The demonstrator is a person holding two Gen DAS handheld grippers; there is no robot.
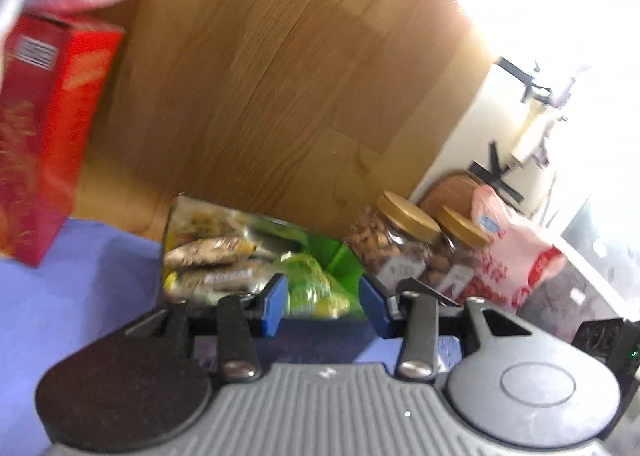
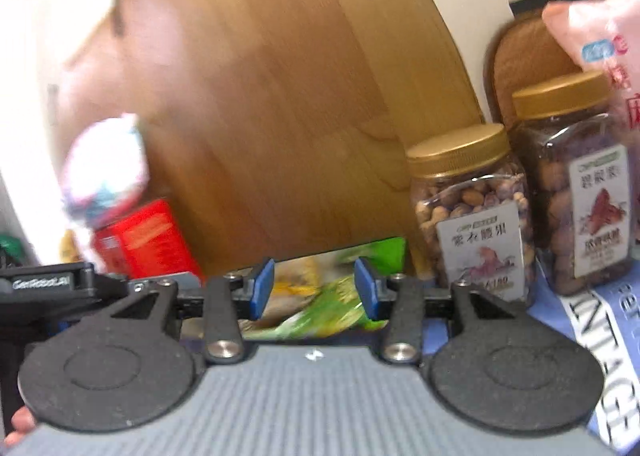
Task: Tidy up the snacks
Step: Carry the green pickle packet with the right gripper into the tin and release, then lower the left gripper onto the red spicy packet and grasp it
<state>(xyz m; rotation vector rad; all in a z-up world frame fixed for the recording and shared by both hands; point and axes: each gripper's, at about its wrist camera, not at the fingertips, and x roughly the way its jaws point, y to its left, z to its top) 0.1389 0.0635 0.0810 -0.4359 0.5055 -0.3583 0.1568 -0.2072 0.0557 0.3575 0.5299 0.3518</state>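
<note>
My left gripper stands open over the purple cloth, its blue pads apart, with a green snack bag just beyond the tips. Silvery snack packets lie left of that bag. A red box stands upright at the far left. To the right stand two gold-lidded nut jars and a pink bag. My right gripper is open too, facing the green bag from close by. The nut jars are at its right. Neither gripper's pads press on anything.
A wooden panel rises behind the snacks. A brown board leans on the white wall behind the jars. The left gripper's body is at the right view's left edge. A blurred white, pink and blue object is above the red box.
</note>
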